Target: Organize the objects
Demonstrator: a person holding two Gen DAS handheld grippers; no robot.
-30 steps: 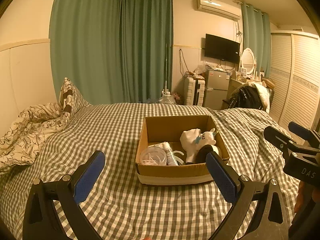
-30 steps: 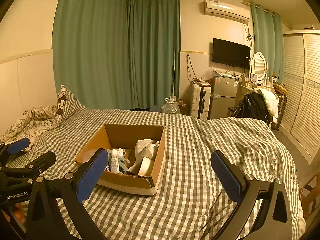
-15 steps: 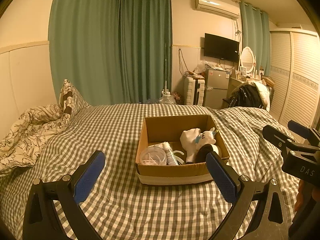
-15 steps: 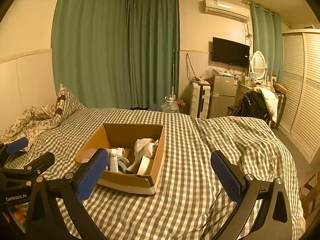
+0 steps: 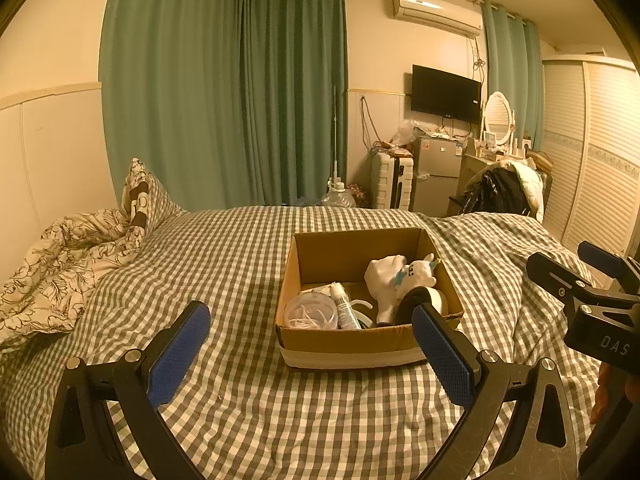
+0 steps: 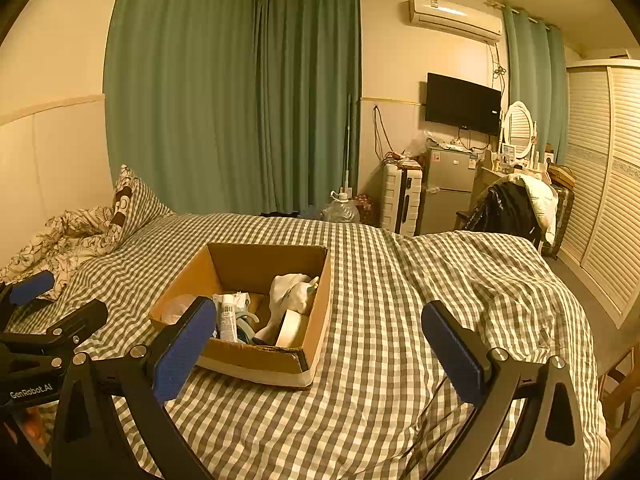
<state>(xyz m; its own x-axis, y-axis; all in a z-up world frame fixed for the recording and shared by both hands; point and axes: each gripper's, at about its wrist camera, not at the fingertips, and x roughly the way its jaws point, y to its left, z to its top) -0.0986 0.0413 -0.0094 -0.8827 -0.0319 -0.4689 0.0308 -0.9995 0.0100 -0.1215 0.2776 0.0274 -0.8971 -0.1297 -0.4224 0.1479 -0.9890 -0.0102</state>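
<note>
An open cardboard box (image 5: 352, 342) stands on the checked bed; it also shows in the right wrist view (image 6: 256, 356). Inside lie a white plush toy (image 5: 394, 276), a white tube (image 5: 345, 312), a clear round container (image 5: 310, 313) and a dark-and-white round object (image 5: 424, 300). My left gripper (image 5: 310, 348) is open and empty, just short of the box's near wall. My right gripper (image 6: 320, 344) is open and empty, over the bed to the right of the box. The plush toy (image 6: 292, 294) and tube (image 6: 228, 316) also show in the right wrist view.
A flowered quilt and pillow (image 5: 80, 248) lie at the bed's left. Rumpled checked cover (image 6: 480, 276) rises at the right. Beyond the bed stand a suitcase (image 5: 390, 182), a small fridge (image 5: 434, 176), a cluttered chair (image 5: 500, 192) and a louvred wardrobe (image 5: 600, 168).
Both grippers have stayed open and almost still; the views shift only slightly. Nothing in the box has moved.
</note>
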